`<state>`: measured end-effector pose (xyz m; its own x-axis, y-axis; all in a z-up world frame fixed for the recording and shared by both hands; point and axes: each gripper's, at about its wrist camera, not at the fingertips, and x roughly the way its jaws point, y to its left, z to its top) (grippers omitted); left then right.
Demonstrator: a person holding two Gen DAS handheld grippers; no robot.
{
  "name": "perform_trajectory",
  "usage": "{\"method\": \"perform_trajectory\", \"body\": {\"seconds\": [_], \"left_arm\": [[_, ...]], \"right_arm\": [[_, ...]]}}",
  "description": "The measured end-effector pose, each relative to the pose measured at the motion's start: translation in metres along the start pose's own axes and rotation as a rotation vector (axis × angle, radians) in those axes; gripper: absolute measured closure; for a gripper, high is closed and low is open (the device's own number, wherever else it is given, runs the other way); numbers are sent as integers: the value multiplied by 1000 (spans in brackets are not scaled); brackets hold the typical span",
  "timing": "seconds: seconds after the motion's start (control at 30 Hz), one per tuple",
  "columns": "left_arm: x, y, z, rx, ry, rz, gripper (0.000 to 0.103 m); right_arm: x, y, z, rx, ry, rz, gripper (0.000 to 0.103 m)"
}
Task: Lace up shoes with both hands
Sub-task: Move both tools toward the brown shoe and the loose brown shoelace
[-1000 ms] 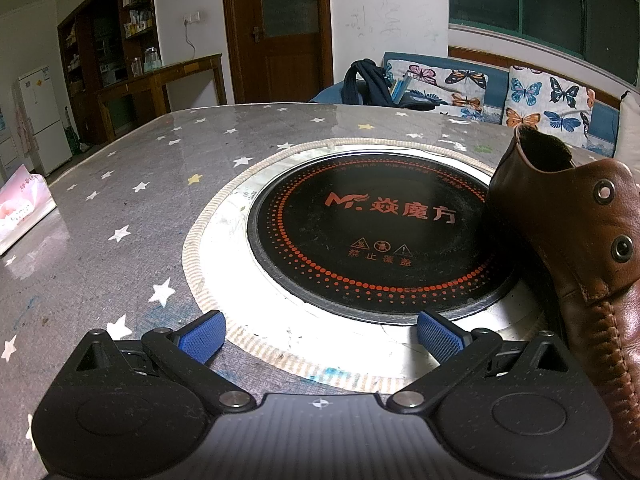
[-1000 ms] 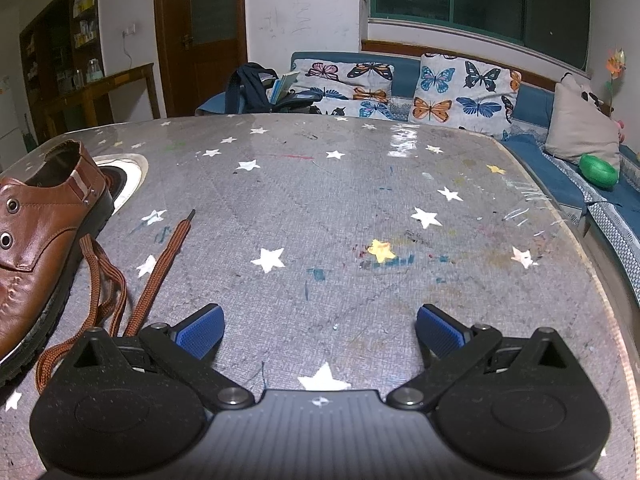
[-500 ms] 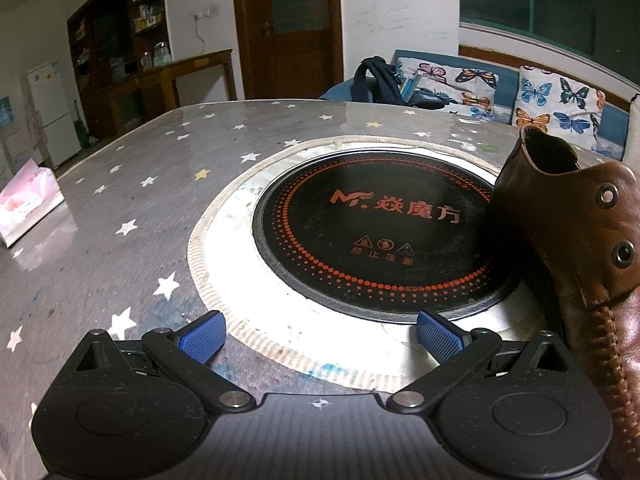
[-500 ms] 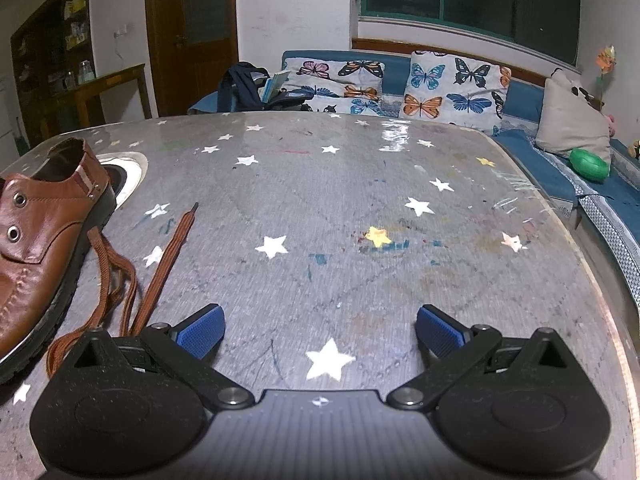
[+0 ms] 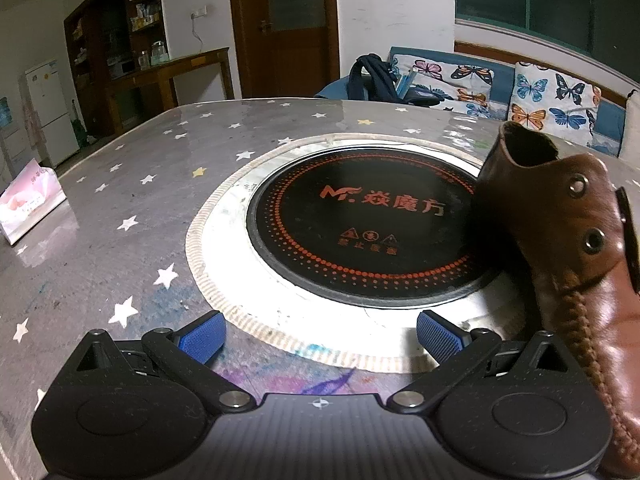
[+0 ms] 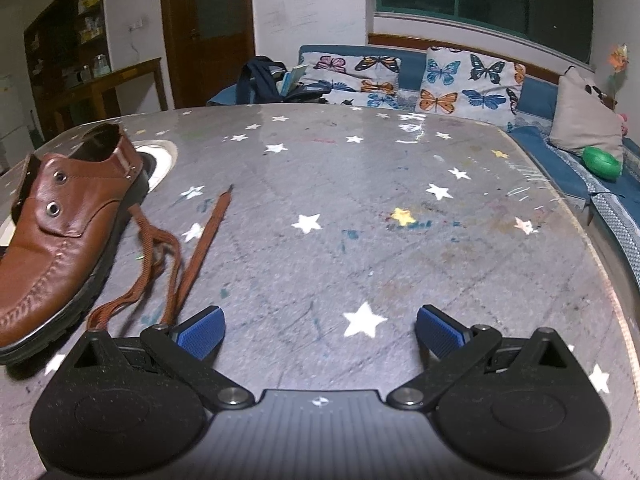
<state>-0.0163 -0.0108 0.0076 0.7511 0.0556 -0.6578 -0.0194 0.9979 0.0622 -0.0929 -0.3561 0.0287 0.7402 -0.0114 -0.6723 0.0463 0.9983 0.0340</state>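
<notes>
While nothing is gripped: I'm at the very start, lacing not begun.
Left gripper (image 5: 320, 334): fingers wide apart, empty, low over the table (image 5: 120, 184) by the hob ring.
Right gripper (image 6: 320, 332): spread apart too, holding nothing.
Shoe (image 6: 68, 216): upright at my left, eyelets bare.
Lace (image 6: 176, 256): loose on the table, just beside the sole.
Next: I judge the right must swing left and pinch the lace tip.

shoe (image 6: 60, 232) on table (image 6: 400, 240), lace (image 6: 176, 256) beside it
</notes>
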Motion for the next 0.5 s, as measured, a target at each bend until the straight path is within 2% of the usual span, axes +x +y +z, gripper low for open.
{"method": "perform_trajectory", "body": {"seconds": [0.5], "left_arm": [[-18,-15,-7,58,9,-55,0]], "right_arm": [[-16,10,-4,28,9,79,1]]}}
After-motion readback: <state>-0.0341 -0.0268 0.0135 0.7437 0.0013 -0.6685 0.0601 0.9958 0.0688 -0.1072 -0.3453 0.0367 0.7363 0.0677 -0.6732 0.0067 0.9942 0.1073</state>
